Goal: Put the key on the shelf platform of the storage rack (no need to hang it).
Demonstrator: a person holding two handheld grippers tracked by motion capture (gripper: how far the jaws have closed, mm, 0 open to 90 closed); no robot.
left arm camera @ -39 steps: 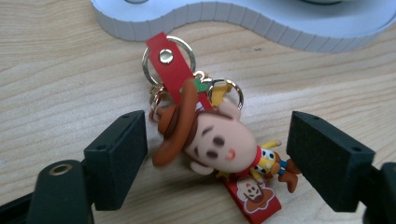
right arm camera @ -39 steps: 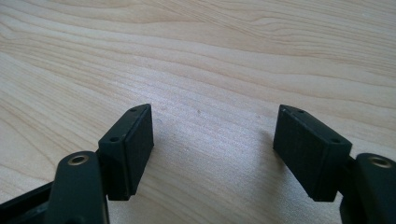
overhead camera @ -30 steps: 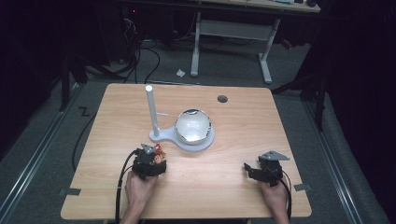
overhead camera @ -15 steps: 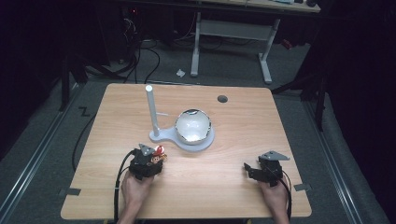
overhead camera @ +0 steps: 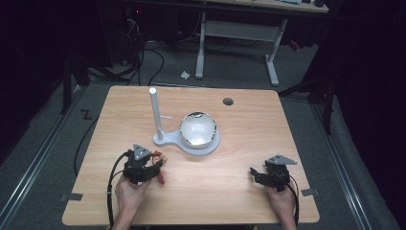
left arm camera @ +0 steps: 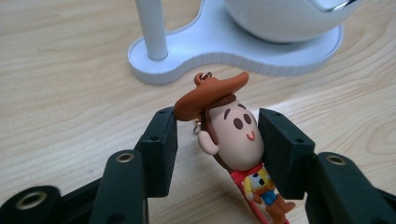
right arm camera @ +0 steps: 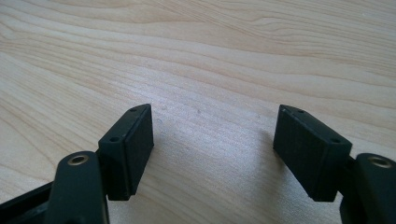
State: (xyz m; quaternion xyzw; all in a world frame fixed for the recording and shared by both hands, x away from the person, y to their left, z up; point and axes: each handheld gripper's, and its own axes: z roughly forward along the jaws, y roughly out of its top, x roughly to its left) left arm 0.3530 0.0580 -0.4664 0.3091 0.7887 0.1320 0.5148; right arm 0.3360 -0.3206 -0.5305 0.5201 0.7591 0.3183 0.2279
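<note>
Fingers of the left gripper [left arm camera: 217, 140] have just closed on the cowboy figure [left arm camera: 236, 140], holding its head. Right gripper [right arm camera: 212, 149] fingers stand wide over the worktop [overhead camera: 230, 187]. The round head may slip out if the grip loosens.

Jaws clamped on cowboy figurine [left arm camera: 236, 140] head; white stand [left arm camera: 224, 51] beyond on wooden table [left arm camera: 60, 93].

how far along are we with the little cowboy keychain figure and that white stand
Done: the left gripper has closed its fingers on the cowboy figure, gripping its head, with its loop pointing toward the white stand. In hand: the figure is held just short of the stand's post. Left: probably hanging it on the post, which is bare. The right gripper rests open over the table.
</note>
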